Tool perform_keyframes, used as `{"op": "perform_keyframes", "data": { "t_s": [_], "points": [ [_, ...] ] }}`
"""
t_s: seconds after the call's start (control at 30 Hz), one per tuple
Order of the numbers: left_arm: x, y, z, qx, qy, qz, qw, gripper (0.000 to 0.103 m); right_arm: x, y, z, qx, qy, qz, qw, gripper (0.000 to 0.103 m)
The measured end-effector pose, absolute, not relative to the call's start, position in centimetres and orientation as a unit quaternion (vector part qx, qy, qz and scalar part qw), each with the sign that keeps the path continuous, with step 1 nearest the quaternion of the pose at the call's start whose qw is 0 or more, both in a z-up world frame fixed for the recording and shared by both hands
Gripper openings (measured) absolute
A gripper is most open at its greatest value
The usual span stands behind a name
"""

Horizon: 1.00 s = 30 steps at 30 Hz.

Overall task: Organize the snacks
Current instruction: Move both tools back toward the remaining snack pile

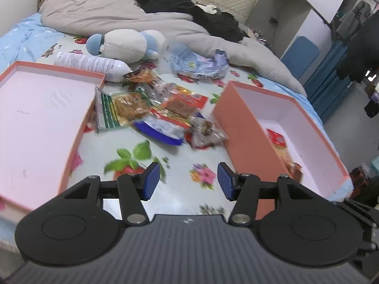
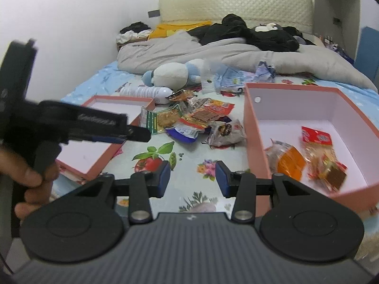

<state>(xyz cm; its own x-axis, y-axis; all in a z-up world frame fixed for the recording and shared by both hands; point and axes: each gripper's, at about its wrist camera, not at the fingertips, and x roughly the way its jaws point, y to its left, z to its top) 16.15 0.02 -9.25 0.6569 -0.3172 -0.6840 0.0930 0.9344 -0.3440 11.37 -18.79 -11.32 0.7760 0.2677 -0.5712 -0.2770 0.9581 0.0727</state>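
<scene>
A pile of snack packets [image 1: 161, 108] lies on the flowered bedsheet between two pink boxes; it also shows in the right wrist view [image 2: 194, 120]. The deep pink box [image 2: 251, 123] on the right holds an orange packet [image 2: 287, 159] and a red packet [image 2: 318, 151]; it also shows in the left wrist view [image 1: 241, 127]. The shallow pink lid [image 1: 35, 118] lies at the left, empty. My left gripper [image 1: 187, 181] is open and empty, short of the pile. My right gripper [image 2: 193, 177] is open and empty over the sheet. The left gripper's body [image 2: 71, 123] shows at the left of the right wrist view.
A white bottle [image 1: 90, 65], a blue-and-white plush toy [image 1: 125, 45] and a crumpled blue bag [image 1: 201, 64] lie behind the pile. A grey duvet [image 1: 118, 16] and black clothes [image 1: 189, 4] cover the far bed. The bed's edge drops off on the right.
</scene>
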Motion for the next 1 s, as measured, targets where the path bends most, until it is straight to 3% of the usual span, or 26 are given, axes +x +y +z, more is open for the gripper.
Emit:
{"op": "perform_keyframes", "data": {
  "t_s": [0.17,0.27,0.4,1.0],
  "points": [
    [21.9,1.2,-11.5,-0.139,0.405,-0.103,0.898,0.066,15.3,-16.8,-13.5,-0.026,0.304,0.129,0.944,0.045],
    [25.0,0.5,-12.8,-0.087,0.406,-0.115,0.902,0.067,17.5,-15.9,-14.9,-0.039,0.298,0.112,0.947,0.045],
    [28.6,0.5,-14.8,-0.081,0.421,-0.109,0.897,0.075,20.4,-14.9,-16.7,-0.063,0.301,0.094,0.947,0.045],
    [40.3,3.1,-20.8,-0.091,0.457,-0.069,0.882,0.076,30.0,-13.3,-22.5,-0.121,0.332,0.059,0.934,0.043]
  ]
}}
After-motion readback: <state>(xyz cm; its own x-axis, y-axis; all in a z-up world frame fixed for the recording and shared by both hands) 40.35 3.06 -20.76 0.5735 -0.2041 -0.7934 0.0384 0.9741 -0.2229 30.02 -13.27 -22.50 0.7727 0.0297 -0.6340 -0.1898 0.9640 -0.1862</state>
